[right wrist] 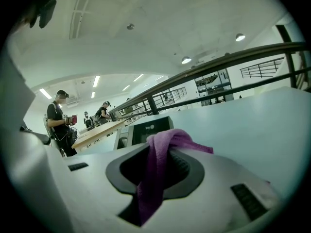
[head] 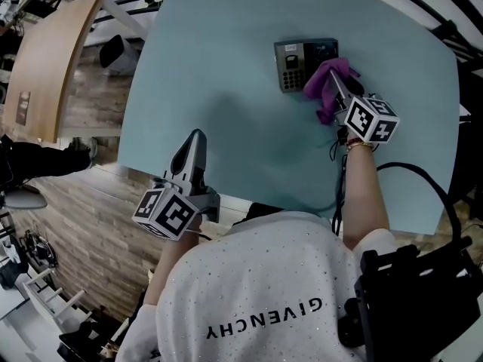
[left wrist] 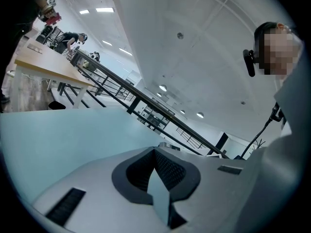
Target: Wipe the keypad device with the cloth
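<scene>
In the head view, the device (head: 296, 65) is lying on the light blue surface (head: 219, 66), toward 1 o'clock. The purple cloth (head: 330, 81) is touching the device's right part and is covering some of it. The right gripper (head: 334, 89) is reaching in from 5 o'clock, and its fingers are buried in the cloth. The left gripper (head: 196, 137) is hanging near the surface's close edge at 7 o'clock, well apart from the device, with its fingers looking pressed together.

In the left gripper view, the left gripper (left wrist: 156, 152) is pointing over bare surface (left wrist: 53, 140). Its fingers are meeting at the tips and nothing is standing between them.

In the right gripper view, the right gripper (right wrist: 163, 149) is clamping its fingers on the cloth (right wrist: 153, 178), which is hanging out between them. The device (right wrist: 146, 130) is standing just beyond the fingers, at about 11 o'clock.

As I judge it, the wiping is under way. The device is lying just ahead and a little left of the right fingers, and its long axis seems to be running from 9 to 3 o'clock. So the next stroke is asking the right hand, clearly the nearer one, to drag the cloth toward 9 o'clock over the keys.
</scene>
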Demonstrator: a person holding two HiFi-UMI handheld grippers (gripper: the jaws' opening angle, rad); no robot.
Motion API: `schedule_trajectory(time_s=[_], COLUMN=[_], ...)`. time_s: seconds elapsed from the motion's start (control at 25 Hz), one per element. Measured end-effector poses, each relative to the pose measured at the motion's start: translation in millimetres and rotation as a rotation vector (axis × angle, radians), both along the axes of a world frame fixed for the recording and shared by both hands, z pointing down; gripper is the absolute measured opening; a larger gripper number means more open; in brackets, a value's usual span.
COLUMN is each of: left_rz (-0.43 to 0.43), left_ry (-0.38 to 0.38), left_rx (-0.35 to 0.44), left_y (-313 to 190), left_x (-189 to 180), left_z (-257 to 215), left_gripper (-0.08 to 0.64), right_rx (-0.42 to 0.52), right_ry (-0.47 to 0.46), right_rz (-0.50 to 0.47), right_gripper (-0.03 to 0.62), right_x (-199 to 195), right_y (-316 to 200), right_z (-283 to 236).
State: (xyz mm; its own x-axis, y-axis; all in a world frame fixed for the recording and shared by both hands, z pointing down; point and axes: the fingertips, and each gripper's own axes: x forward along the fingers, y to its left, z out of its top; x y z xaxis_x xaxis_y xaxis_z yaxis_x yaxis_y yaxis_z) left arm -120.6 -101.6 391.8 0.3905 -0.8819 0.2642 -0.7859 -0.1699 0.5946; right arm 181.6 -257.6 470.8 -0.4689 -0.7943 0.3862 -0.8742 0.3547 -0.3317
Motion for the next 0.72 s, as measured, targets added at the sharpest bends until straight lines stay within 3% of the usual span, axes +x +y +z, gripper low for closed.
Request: schedule_trajectory(time_s=[0.4, 0.48, 0.64, 0.72], left_rz=[-0.004, 0.003, 0.008, 0.002], left_ry=[0.016, 0.019, 0.019, 0.020], left_rx=[0.006, 0.018, 0.024, 0.025], left_y=[-0.6, 0.3, 4.7, 6.7], left_x=[-5.2, -6.0, -10.3, -13.4], left_z=[-1.5, -3.2, -6.3, -7.4], left_gripper=[0.000, 0.000, 0.000, 0.000], right_rx=[-0.014, 0.029, 0.105, 0.102], right_ry=[0.142, 0.131, 0.041, 0.065], right_rz=[0.080, 0.025, -0.213, -0.297], right_gripper=[0.075, 0.075, 0.075, 0.075], right_x=[30.9, 13.7, -55.2, -82.3], right_y=[-1.4, 0.7, 13.6, 20.6], right_z=[3.6, -5.9, -22.4, -18.2])
